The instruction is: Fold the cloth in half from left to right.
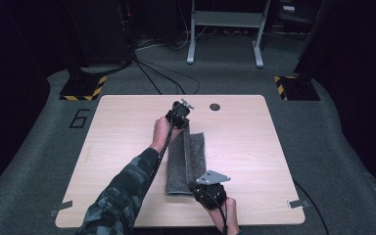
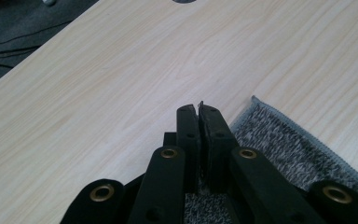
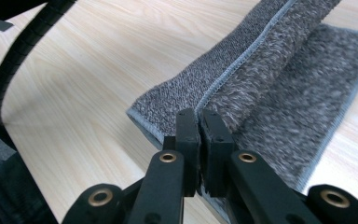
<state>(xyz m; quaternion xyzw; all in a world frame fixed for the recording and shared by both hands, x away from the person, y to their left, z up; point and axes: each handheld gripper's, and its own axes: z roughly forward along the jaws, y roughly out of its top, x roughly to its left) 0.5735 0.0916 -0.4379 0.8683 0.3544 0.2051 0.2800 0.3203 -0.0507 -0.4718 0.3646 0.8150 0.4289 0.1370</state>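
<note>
Cloth: grey fuzzy towel (image 1: 186, 164), part-folded on the pale wooden table (image 1: 254, 147).
Left gripper (image 1: 180, 115): pinching the towel's far edge.
Right gripper (image 1: 210, 191): pinching the near edge.

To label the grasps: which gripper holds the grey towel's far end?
The left gripper, at the grey fuzzy towel's far end; the right gripper pinches the near end.

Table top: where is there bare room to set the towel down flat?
Bare wood lies on the table right of the grey towel to the edge, and left of the sleeve. The middle strip is crowded by both hand-held grippers, left and right.
</note>
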